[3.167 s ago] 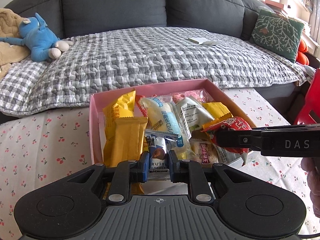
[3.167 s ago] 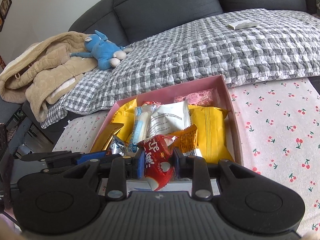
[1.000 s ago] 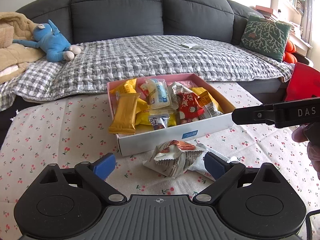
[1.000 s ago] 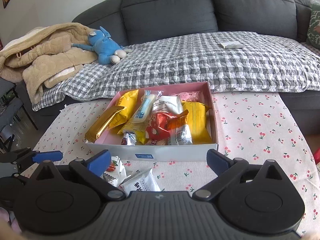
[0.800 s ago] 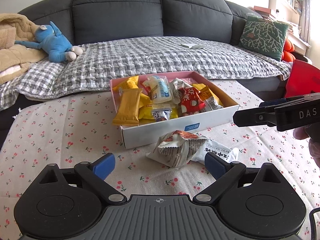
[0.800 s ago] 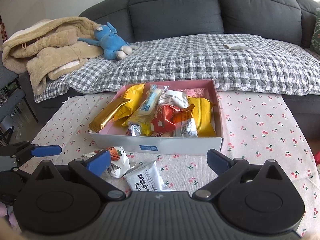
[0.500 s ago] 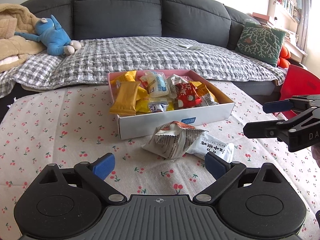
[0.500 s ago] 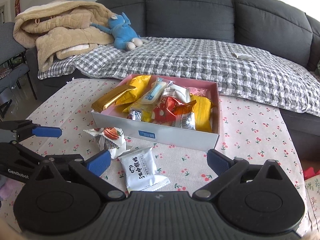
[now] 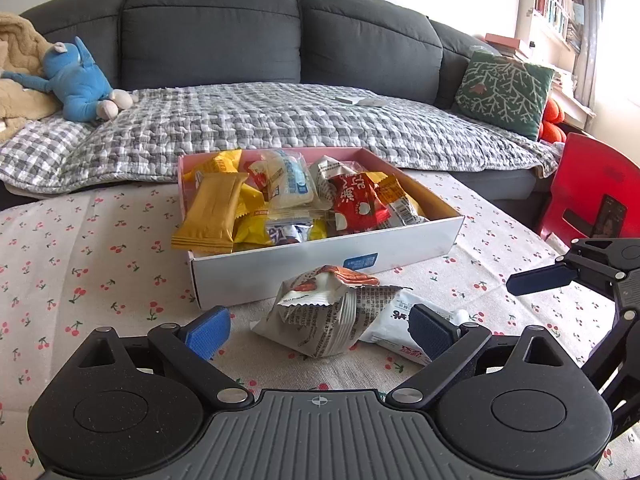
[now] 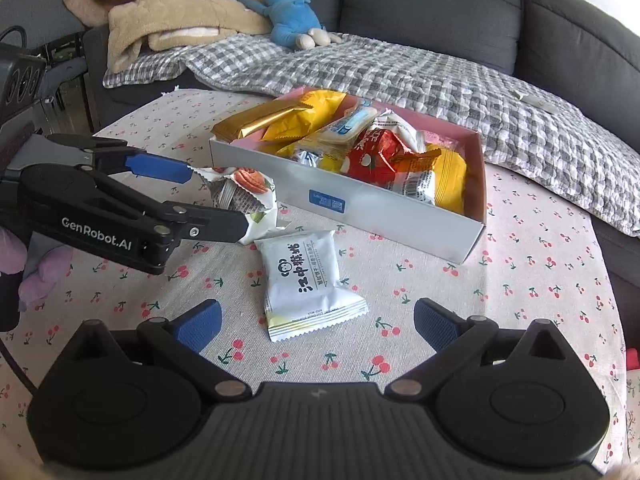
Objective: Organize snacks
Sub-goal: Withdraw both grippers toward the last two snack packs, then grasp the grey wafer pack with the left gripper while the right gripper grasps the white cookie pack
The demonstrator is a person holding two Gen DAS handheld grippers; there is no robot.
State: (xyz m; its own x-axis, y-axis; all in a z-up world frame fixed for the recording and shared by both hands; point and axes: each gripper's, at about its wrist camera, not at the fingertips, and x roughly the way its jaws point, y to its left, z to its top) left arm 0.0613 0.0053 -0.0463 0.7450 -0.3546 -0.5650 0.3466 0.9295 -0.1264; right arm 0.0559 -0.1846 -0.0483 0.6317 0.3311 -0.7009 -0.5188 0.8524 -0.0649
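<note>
Both tools are spread wide and grasp nothing. In the left wrist view the left tool (image 9: 318, 330) fills the bottom of the frame, its blue pads apart on either side of a crumpled grey-and-white snack packet (image 9: 324, 320) lying on the cherry-print worktop (image 9: 100, 264) at lower centre. Just right of that packet, and touching it, lies a flat white packet (image 9: 394, 326), partly hidden behind the right pad. Behind both, in the middle of the frame, stands the white snack box (image 9: 320, 268) with a pink inside, heaped with wrapped snacks: a gold bar (image 9: 212, 212) overhanging its left front corner, a red packet (image 9: 356, 204) right of centre. The right tool (image 9: 560, 280) enters at the right edge, released. In the right wrist view the right tool (image 10: 316, 324) sits at the bottom, pads well apart, with the white packet (image 10: 310, 284) flat on the worktop (image 10: 540, 280) between and just beyond them. The left tool (image 10: 192, 196) reaches in from the left, its open fingers around the near end of the crumpled packet (image 10: 248, 196), which lies just beside the box (image 10: 360, 204) at centre. A blue plush toy (image 10: 296, 20) lies on the sofa at the top.
</note>
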